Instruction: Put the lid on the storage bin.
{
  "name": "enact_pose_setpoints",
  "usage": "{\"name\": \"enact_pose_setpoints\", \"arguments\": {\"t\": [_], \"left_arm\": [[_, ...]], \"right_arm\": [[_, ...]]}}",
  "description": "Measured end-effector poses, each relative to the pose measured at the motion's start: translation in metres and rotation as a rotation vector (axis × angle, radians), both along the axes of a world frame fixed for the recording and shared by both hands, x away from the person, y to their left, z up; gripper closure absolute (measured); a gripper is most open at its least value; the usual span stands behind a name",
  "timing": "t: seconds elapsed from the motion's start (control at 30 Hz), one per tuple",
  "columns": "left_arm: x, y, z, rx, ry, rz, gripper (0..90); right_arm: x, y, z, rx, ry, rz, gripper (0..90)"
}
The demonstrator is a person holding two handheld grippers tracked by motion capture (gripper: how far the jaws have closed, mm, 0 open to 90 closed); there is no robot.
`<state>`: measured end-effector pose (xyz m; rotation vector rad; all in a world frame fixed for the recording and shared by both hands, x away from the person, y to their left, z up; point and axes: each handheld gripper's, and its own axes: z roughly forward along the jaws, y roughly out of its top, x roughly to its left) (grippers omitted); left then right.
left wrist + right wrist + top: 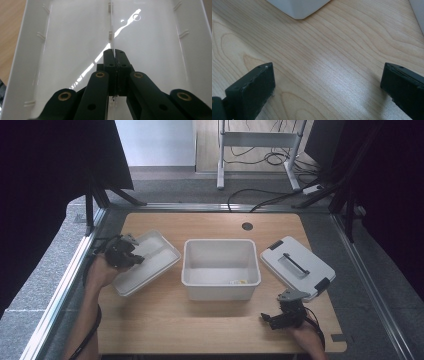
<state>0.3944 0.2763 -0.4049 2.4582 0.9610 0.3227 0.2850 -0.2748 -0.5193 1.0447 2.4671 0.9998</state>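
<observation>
A white shallow tray (155,255) with a thin middle rib is tilted at the table's left. My left gripper (138,258) reaches in from the tray's left side. In the left gripper view, the left gripper (114,55) is shut on that rib (110,30), with the tray's glossy floor (65,40) spreading out on both sides. My right gripper (266,318) rests low over the table's front right. In the right gripper view, the right gripper (327,77) stands open over bare wood, nothing between the jaws.
A deep white bin (220,242) stands mid-table, and its corner (299,10) lies just ahead of the right gripper. A small yellowish bit (240,281) lies inside it. A white lid (282,252) with a black handle lies at the right.
</observation>
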Motion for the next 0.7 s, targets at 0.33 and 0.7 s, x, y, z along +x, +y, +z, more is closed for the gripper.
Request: {"name": "enact_pose_setpoints", "arguments": {"t": [0.33, 0.7], "left_arm": [[-0.003, 0.001, 0.049, -0.012, -0.026, -0.102, 88.9], [0.004, -0.034, 0.084, -0.03, -0.043, -0.333, 89.0]], "right_arm": [[0.0, 0.0, 0.0, -0.001, -0.003, 0.001, 0.0], [0.0, 0.0, 0.0, 0.001, -0.003, 0.0, 0.0]]}}
